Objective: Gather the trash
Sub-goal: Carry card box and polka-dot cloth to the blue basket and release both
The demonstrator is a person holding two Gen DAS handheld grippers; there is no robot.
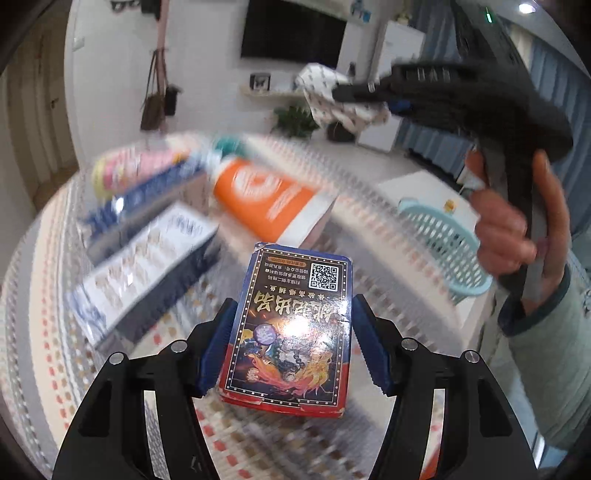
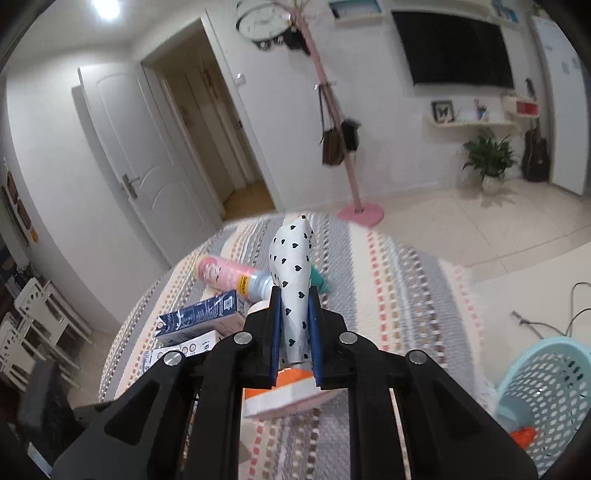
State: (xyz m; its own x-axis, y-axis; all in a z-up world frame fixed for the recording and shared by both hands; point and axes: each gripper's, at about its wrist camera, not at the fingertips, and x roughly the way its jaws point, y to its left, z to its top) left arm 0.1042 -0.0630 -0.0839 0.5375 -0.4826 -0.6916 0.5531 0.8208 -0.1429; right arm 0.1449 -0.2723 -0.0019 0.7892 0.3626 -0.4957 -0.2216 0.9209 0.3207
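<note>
Left tongs [image 1: 291,343] clamped on blue-red card box [image 1: 290,332] above striped counter [image 1: 369,192], right tongs [image 2: 294,328] squeezing heart-print wrapper [image 2: 291,280] upright, teal basket [image 2: 546,384] off right on floor.

A home living room: wall-mounted TV [image 2: 454,48], pink coat stand [image 2: 334,110], potted plant [image 2: 489,155], wall clock [image 2: 260,18]
</note>
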